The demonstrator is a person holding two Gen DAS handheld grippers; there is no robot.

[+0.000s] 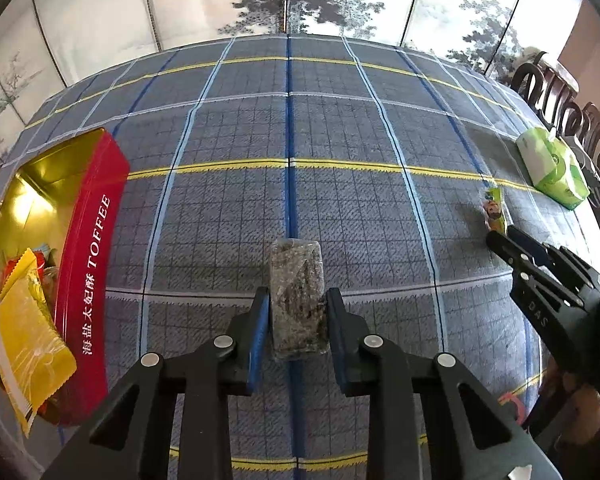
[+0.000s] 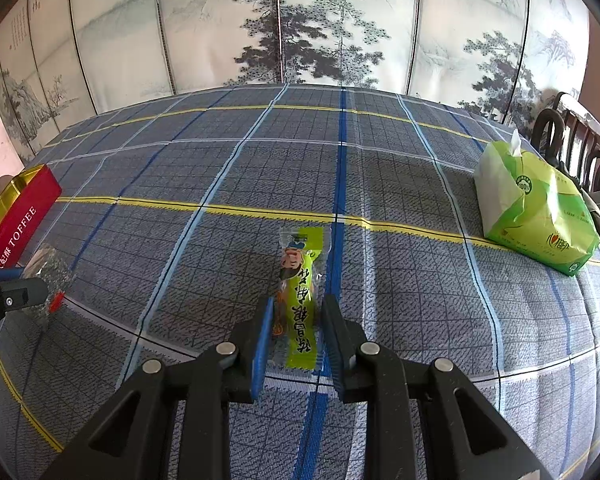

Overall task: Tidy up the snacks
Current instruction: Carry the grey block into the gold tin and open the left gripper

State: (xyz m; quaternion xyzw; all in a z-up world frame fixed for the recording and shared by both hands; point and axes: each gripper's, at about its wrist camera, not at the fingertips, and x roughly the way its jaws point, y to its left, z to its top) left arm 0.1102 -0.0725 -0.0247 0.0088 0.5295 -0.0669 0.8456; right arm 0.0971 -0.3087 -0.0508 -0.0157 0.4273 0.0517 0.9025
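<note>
My left gripper (image 1: 297,312) is shut on a grey speckled snack bar in clear wrap (image 1: 297,300), held just over the checked tablecloth. A red toffee tin (image 1: 90,264) with a gold inside stands open at the left and holds several snack packets, a yellow one (image 1: 28,340) on top. My right gripper (image 2: 296,320) has its blue pads on both sides of a green snack stick packet (image 2: 300,292) that lies on the cloth. The right gripper also shows in the left wrist view (image 1: 496,240), with the green packet (image 1: 494,206) at its tip. The bar also shows in the right wrist view (image 2: 50,276).
A green tissue pack (image 2: 536,216) lies at the table's right side, also in the left wrist view (image 1: 552,166). Dark wooden chairs (image 2: 572,136) stand behind it. A painted folding screen (image 2: 300,20) rises behind the table's far edge. The tin's end shows at the left (image 2: 18,216).
</note>
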